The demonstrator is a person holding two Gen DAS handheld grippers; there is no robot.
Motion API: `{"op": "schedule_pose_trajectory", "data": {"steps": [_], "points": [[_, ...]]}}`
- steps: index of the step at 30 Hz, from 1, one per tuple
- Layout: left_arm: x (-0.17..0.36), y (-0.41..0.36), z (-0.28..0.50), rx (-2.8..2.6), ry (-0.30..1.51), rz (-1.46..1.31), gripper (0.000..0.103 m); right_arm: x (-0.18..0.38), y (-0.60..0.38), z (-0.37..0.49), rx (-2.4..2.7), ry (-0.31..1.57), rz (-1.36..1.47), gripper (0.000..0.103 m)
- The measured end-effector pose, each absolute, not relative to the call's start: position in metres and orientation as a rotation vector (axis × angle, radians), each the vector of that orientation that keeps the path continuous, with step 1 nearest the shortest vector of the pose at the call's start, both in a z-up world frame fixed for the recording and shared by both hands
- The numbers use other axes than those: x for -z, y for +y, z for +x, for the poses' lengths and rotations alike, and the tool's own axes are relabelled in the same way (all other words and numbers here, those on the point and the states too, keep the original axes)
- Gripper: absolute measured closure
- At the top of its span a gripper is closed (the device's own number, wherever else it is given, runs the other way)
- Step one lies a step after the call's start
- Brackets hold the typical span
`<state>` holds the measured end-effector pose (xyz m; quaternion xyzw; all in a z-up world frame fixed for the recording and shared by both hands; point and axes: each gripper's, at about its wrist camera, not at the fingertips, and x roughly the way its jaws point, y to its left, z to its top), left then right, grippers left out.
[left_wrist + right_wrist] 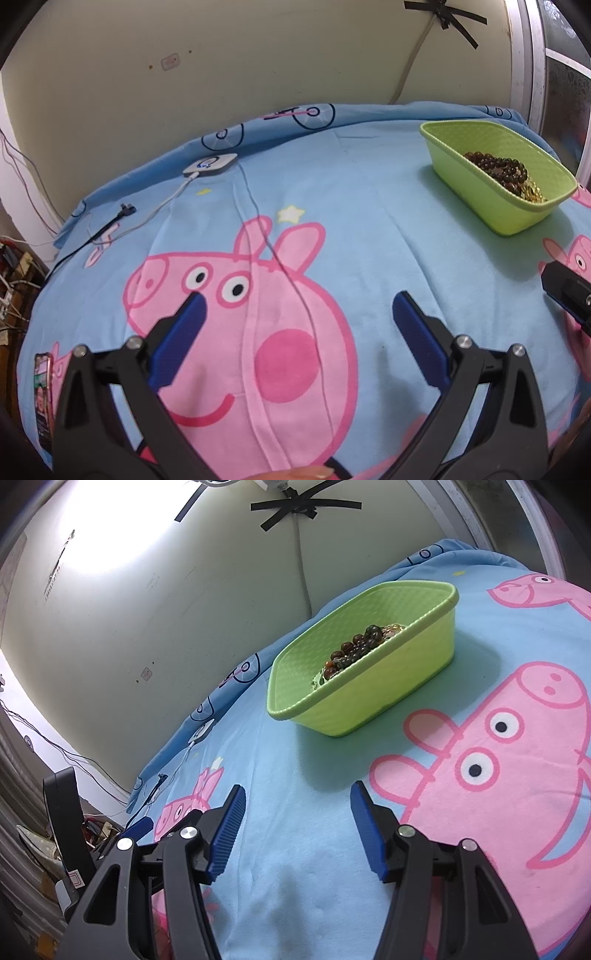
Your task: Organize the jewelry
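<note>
Dark bead jewelry [356,642] with some gold pieces [532,192] lies heaped in the green tub [388,686], which sits on the blue cartoon-pig sheet [369,229] toward the wall. The right gripper [297,794] and left gripper [297,306] both hover spread apart, grasping nothing.

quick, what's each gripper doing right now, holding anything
Left gripper: open, holding nothing, above the bedsheet.
Right gripper: open, holding nothing, pointed toward the green basket.

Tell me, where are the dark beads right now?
The dark beads lie inside the green basket on the blue bedsheet, at the upper right of the left view, near the wall.
</note>
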<state>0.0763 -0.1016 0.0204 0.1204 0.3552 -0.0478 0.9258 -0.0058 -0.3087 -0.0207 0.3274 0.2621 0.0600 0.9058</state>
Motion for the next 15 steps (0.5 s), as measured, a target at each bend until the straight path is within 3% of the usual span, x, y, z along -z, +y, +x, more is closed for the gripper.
{"op": "schedule_pose_trajectory", "data": {"steps": [15], "points": [[-0.0179, -0.1014, 0.0765, 0.103, 0.737, 0.249, 0.006, 0.0206, -0.3087, -0.0037, -0.129, 0.544, 0.679, 0.060]]}}
